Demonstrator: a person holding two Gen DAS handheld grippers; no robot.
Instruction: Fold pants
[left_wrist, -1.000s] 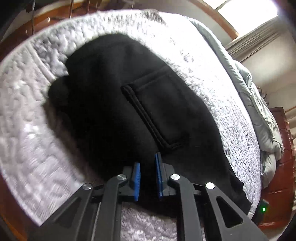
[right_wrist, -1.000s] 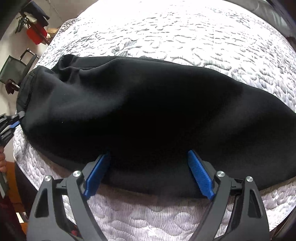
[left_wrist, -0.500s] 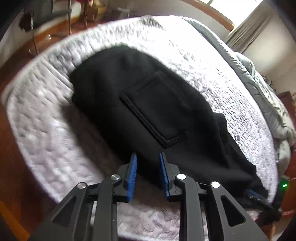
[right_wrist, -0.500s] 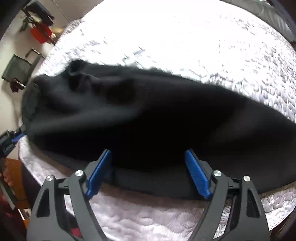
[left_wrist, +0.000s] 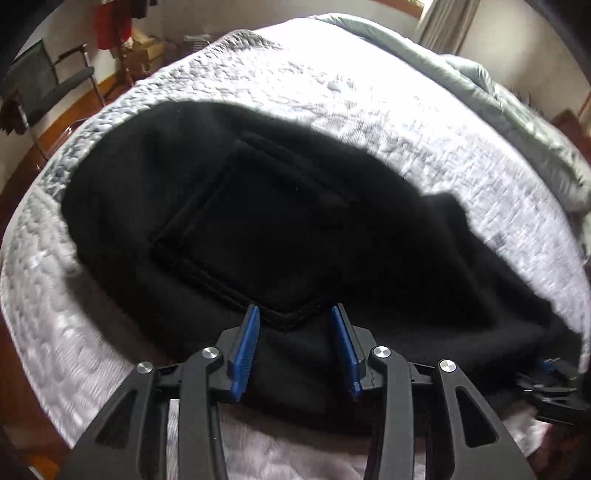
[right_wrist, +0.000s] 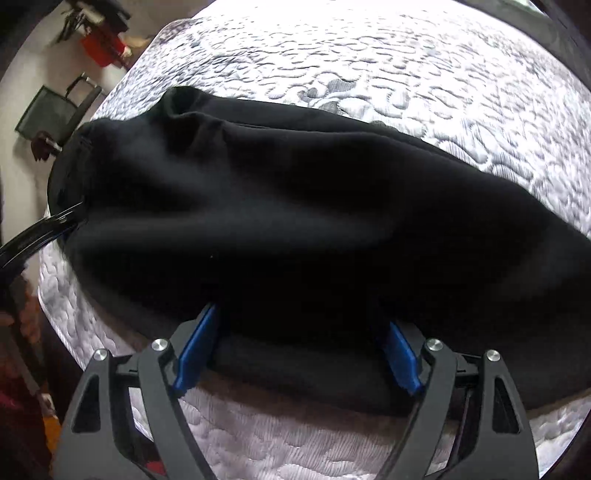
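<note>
Black pants lie on a white quilted bed, back pocket up. My left gripper is open over the near edge of the pants, just below the pocket's corner. In the right wrist view the pants stretch across the bed, with a fold of cloth along the near edge. My right gripper is wide open, its blue pads astride that near edge. The right gripper also shows at the left view's right edge, and the left gripper at the right view's left edge.
A grey duvet is bunched along the far right of the bed. A black chair and red items stand on the wooden floor past the bed's left corner. The bed's near edge lies just below both grippers.
My left gripper has opened from nearly shut and moved along the pants, pocket now centred. My right gripper stays wide open and has pushed further onto the near edge, cloth bunching over its pads.
</note>
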